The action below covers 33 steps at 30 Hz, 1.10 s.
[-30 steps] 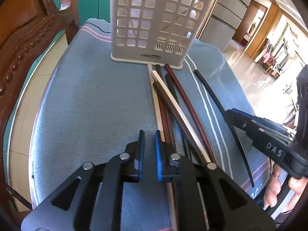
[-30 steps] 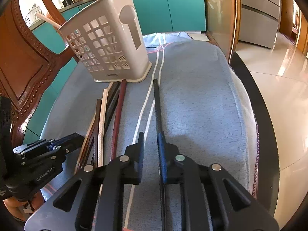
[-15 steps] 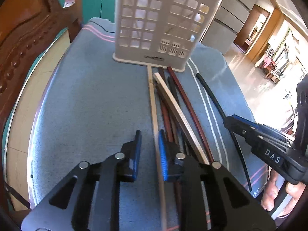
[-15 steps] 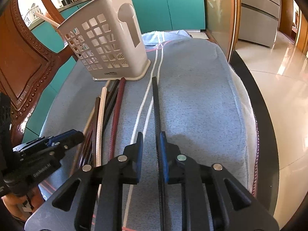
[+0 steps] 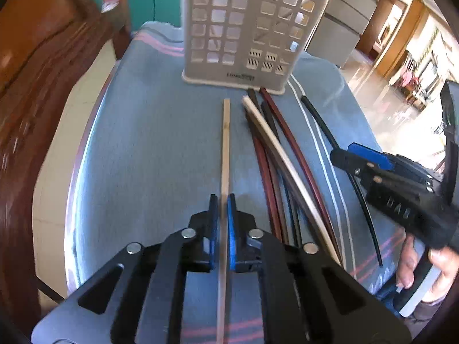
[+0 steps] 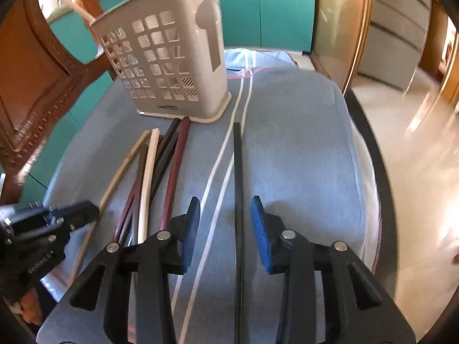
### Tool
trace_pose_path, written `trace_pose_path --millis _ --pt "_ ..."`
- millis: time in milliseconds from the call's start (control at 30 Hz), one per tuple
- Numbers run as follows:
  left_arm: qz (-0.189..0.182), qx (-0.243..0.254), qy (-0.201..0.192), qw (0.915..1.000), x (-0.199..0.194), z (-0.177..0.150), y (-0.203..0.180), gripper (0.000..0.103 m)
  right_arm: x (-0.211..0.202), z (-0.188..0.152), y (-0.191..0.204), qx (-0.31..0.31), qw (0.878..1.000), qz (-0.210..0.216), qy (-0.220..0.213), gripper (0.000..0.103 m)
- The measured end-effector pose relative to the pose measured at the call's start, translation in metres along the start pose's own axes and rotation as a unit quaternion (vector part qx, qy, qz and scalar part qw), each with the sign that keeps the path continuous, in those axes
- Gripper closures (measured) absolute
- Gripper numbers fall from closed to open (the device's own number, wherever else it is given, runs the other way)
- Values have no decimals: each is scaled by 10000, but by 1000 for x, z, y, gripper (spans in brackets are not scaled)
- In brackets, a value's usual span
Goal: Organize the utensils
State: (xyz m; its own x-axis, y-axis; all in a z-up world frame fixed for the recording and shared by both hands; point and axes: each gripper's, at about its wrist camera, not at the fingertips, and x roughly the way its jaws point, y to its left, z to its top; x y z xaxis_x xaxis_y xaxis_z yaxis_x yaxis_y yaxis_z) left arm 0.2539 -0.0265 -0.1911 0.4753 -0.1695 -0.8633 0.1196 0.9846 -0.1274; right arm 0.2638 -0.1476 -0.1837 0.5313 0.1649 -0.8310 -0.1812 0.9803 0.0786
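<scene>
A blue-grey cloth (image 6: 301, 149) with thin white stripes (image 6: 218, 160) and pink bands near its ends covers the table. To one side stands carved dark wooden furniture (image 5: 43, 91). Teal cabinet doors (image 6: 269, 8) line the wall behind, and grey drawer fronts (image 6: 401, 37) sit farther off. A glossy pale tiled floor (image 6: 421, 149) catches bright sunlight, and a wooden doorway (image 5: 390, 28) opens beyond it.

Matt plastic caddy (image 5: 243, 28), seemingly terry cloth (image 5: 149, 149)
</scene>
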Motion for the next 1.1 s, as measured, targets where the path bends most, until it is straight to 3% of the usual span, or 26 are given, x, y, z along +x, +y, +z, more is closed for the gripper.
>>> trace_pose_path --millis 100,233,367,400,433,467,600,700,867,1000,1100 --pt "348 310 185 9987 20 24 -12 80 9 12 1 -62 9999 -128 96 67" --pt "757 538 150 9956 37 51 -19 66 25 22 -4 -24 9993 -169 340 66" --pt "491 196 239 9983 41 61 -3 62 29 30 -3 -112 9990 -172 408 69" --pt "507 244 209 9982 40 60 -3 62 29 31 -4 -124 9989 -199 394 80" --pt "538 204 164 9982 39 59 -2 70 28 31 -6 -76 9992 -119 385 95" --pt "570 150 102 9982 37 57 0 91 28 30 -6 -6 9992 23 397 96" --pt "441 108 -103 9989 31 49 7 96 23 27 -4 -13 9995 155 260 97" --pt "418 45 -256 9988 20 36 11 96 -7 23 -7 48 9995 212 -228 97" --pt "496 159 -1056 9930 -49 28 6 96 -87 21 -13 149 9915 428 -1223 97" --pt "351 295 -1883 9810 -126 24 -2 96 -158 25 -17 152 9773 739 -1982 97" --pt "178 307 -2299 9726 -168 29 -1 96 -190 35 -22 235 9679 969 -2306 97"
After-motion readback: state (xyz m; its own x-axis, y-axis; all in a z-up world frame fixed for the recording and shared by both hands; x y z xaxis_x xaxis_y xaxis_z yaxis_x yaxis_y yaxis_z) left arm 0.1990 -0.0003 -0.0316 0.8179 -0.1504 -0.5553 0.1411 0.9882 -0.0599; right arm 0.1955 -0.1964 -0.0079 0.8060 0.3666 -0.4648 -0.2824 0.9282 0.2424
